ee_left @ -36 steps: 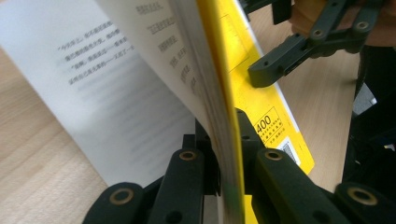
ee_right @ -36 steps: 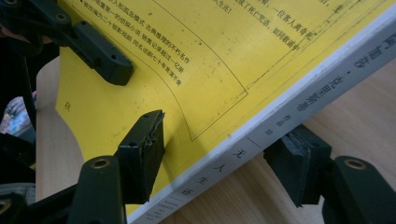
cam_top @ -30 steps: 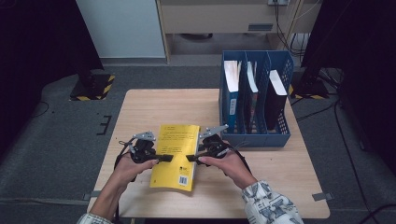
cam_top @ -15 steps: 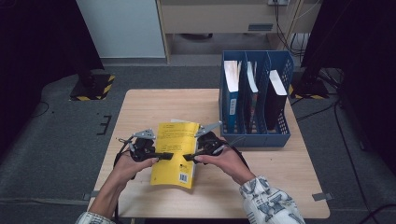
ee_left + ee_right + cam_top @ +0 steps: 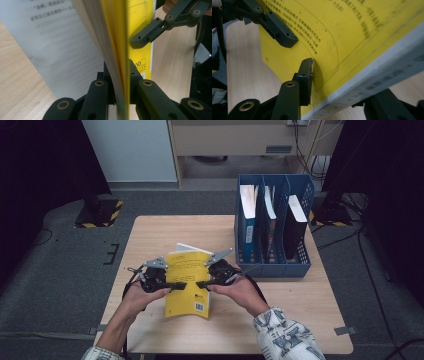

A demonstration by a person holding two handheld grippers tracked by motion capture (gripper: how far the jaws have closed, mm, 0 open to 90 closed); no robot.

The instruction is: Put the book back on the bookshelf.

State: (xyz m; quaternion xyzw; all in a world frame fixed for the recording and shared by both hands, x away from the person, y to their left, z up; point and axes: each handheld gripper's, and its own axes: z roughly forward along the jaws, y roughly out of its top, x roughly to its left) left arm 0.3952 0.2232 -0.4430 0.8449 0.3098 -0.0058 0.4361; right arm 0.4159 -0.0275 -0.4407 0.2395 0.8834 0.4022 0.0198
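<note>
- Lifted since a second ago, the yellow book [image 5: 188,282] has its far edge raised off the surface [image 5: 165,227], white pages showing at its 12 o'clock edge; earlier it lay flatter.
- Left hand-held gripper [image 5: 176,285] pinches the book's 9 o'clock edge; the left gripper view shows the cover and page block [image 5: 117,50] clamped between its jaws.
- Right hand-held gripper [image 5: 200,283] has just been closing on the 3 o'clock edge; the right gripper view shows one jaw against the yellow cover [image 5: 342,32] and the other beneath the pages.
- Blue file rack [image 5: 274,268] stands at 2 o'clock of the book, seen in the high view.
</note>
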